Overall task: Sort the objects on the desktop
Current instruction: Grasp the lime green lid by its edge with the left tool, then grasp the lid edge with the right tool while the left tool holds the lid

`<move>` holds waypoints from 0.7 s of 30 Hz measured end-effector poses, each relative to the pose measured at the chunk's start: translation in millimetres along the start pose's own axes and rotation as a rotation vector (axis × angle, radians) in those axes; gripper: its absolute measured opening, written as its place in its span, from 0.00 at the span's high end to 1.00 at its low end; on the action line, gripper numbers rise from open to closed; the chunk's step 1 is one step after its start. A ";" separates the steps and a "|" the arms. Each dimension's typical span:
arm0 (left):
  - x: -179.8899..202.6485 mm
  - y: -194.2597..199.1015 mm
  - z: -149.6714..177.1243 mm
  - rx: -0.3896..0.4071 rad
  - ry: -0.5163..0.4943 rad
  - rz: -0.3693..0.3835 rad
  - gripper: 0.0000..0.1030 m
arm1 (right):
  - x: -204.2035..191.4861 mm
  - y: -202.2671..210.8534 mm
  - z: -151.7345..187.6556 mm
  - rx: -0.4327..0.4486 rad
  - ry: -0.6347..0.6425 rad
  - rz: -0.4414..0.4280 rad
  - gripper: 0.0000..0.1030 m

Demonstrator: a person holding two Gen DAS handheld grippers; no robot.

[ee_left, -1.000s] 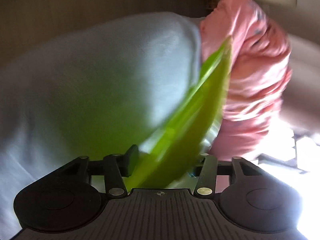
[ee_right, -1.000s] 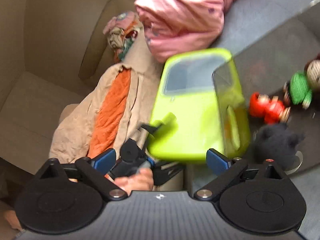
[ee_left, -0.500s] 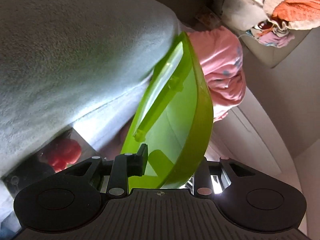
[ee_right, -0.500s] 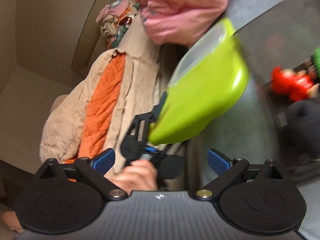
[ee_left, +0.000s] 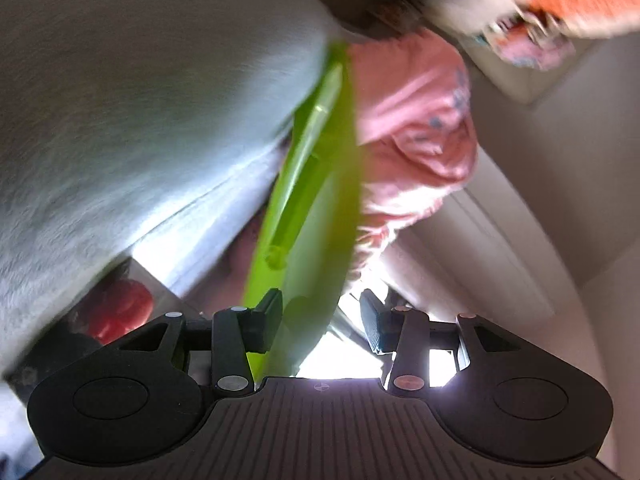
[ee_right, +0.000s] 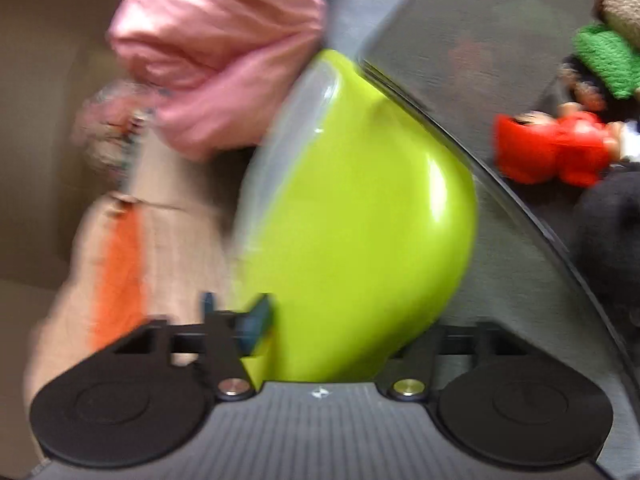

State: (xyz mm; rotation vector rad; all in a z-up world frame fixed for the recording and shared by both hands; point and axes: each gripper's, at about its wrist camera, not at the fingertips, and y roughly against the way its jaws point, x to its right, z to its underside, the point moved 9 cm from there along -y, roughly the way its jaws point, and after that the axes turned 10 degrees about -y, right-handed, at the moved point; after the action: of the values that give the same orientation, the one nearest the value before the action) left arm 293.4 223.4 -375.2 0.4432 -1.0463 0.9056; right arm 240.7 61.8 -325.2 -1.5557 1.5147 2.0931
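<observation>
— Grey fleece [ee_left: 132, 128] is filling the upper left of the left wrist view, and beige upholstery [ee_left: 560, 208] is curving away on the right. What is sitting in the middle?

— The lime-green case [ee_left: 316, 216] is standing on edge between the left gripper [ee_left: 320, 316] fingers. Its jaws are opening: the left pad is lying against the case's rim, while the right pad is standing clear of it with bright light showing in the gap.

— And from the other side?

— In the right wrist view the lime-green case [ee_right: 360, 232] is bulging over the right gripper [ee_right: 332, 328], covering most of it. Those jaws are closing with the case between them; the blue left pad is sitting at the case's lower edge, and the right pad is hiding behind the green shell, so whether it is pressing I cannot tell.

— What is crowding around?

— A pink garment [ee_right: 224, 48] is bunching just behind the case, and a tan cloth with an orange strip [ee_right: 120, 248] is draping on the left. To the right, a clear-walled bin [ee_right: 500, 80] is leaning close against the case, holding a red toy figure [ee_right: 556, 148], a green knitted doll [ee_right: 608, 60] and a dark fuzzy thing [ee_right: 608, 240]. Everything is blurring somewhat.
</observation>
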 end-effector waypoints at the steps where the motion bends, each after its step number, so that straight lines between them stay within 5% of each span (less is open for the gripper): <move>1: 6.7 0.5 0.6 0.000 -0.038 -0.005 0.41 | -7.4 3.4 -0.9 0.004 0.035 -0.040 0.69; 5: 36.0 5.8 3.7 0.006 -0.187 0.036 0.07 | -35.7 20.8 -31.6 0.167 0.141 -0.101 0.65; 7: 44.7 10.8 2.0 0.010 -0.251 0.036 0.07 | -41.0 15.8 -50.5 0.172 0.102 -0.117 0.67; 8: 48.0 13.6 0.6 0.010 -0.281 0.034 0.06 | -41.8 8.9 -56.9 0.126 0.088 -0.112 0.84; 10: 50.7 22.3 -2.9 0.001 -0.317 0.023 0.02 | -42.3 -2.6 -63.3 0.021 0.043 -0.140 0.93; 15: 44.3 62.2 1.7 -0.118 -0.429 0.059 0.00 | -37.6 1.2 -82.1 -0.134 -0.033 -0.188 0.93; 21: 9.6 67.5 3.5 -0.212 -0.399 0.001 0.00 | -31.0 43.7 -120.4 -0.294 -0.074 -0.183 0.92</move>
State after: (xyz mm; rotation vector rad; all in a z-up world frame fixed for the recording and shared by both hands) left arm 238.6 263.8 -371.4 0.4544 -1.4913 0.7105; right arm 306.8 -37.7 -269.7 -1.6142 1.0332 2.3143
